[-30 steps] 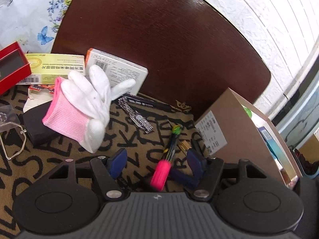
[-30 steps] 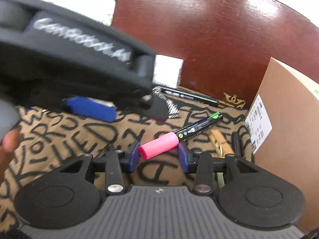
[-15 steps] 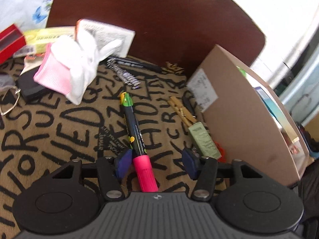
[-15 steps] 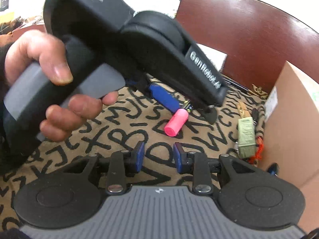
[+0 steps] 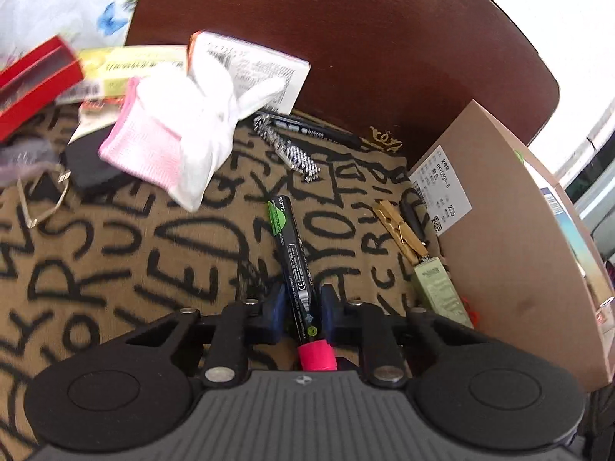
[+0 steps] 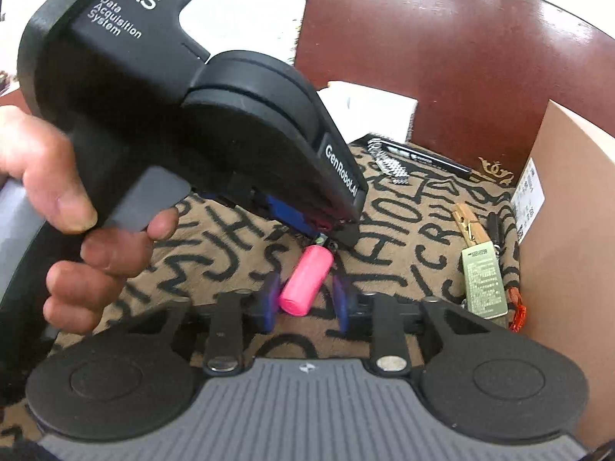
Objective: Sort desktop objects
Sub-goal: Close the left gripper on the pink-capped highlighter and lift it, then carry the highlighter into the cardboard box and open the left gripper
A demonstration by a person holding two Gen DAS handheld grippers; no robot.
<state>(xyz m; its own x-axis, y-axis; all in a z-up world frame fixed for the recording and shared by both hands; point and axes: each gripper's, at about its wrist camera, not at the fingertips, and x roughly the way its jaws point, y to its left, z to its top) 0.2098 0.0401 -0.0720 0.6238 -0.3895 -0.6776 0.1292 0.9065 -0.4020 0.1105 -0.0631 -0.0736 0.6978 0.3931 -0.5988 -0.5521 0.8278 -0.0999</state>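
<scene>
My left gripper (image 5: pixel 301 303) is shut on a black marker (image 5: pixel 292 246) with a pink cap (image 5: pixel 317 357), gripping the barrel just ahead of the cap; the marker points away over the lettered mat. In the right wrist view the left gripper's black body (image 6: pixel 230 123) and the hand holding it fill the left and centre. The pink cap (image 6: pixel 305 284) sticks out of it toward my right gripper (image 6: pixel 307 299), which is open with a finger on each side of the cap, not touching it.
A brown cardboard box (image 5: pixel 511 238) stands at the right. A wooden clothespin (image 5: pixel 399 230) and a green tag (image 5: pixel 440 292) lie beside it. A white and pink glove (image 5: pixel 180 138), medicine boxes (image 5: pixel 246 65), a red box (image 5: pixel 34 84), a metal watch strap (image 5: pixel 288 150) and a black pen (image 5: pixel 319 132) lie farther back.
My left gripper has closed on the marker, which lay loose between its fingers half a second ago. My right gripper has opened wider and moved up around the pink cap.
</scene>
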